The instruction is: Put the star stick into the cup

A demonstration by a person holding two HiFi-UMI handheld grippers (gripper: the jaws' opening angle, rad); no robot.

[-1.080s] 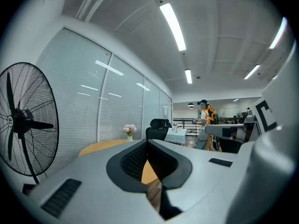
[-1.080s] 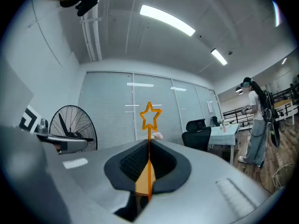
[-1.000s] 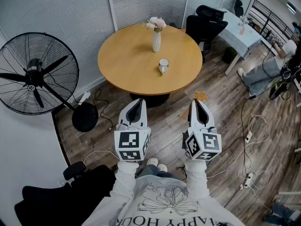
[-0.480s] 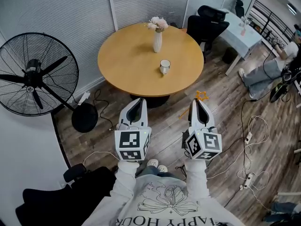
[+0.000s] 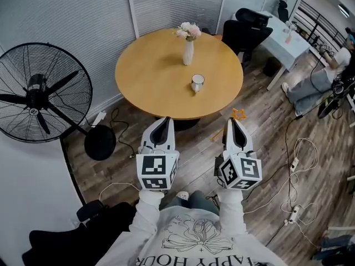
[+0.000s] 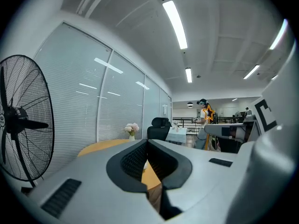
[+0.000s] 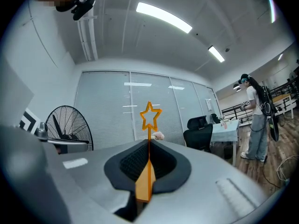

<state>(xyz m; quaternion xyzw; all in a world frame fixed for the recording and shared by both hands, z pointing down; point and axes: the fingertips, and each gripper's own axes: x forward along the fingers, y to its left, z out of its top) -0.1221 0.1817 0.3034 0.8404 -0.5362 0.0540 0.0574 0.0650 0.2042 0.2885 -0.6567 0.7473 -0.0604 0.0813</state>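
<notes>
The white cup (image 5: 197, 82) stands on the round wooden table (image 5: 150, 76), ahead of both grippers. My right gripper (image 5: 232, 122) is held over the floor, short of the table's near edge, and is shut on the orange star stick (image 5: 238, 114). The stick's star (image 7: 150, 116) points up beyond the jaw tips in the right gripper view, its flat lower end between the pads. My left gripper (image 5: 162, 121) hovers beside it to the left, shut and empty. The star stick (image 6: 209, 112) also shows far right in the left gripper view.
A white vase with flowers (image 5: 188, 47) stands on the table behind the cup. A large black fan (image 5: 39, 93) is at the left. Black chairs (image 5: 247, 29) and a white table (image 5: 285, 37) are behind the round table. Cables (image 5: 294, 159) lie on the floor at right.
The table and cup have slid slightly nearer and to the right in the head view. Both grippers hold the same pose, the star stick still gripped.
</notes>
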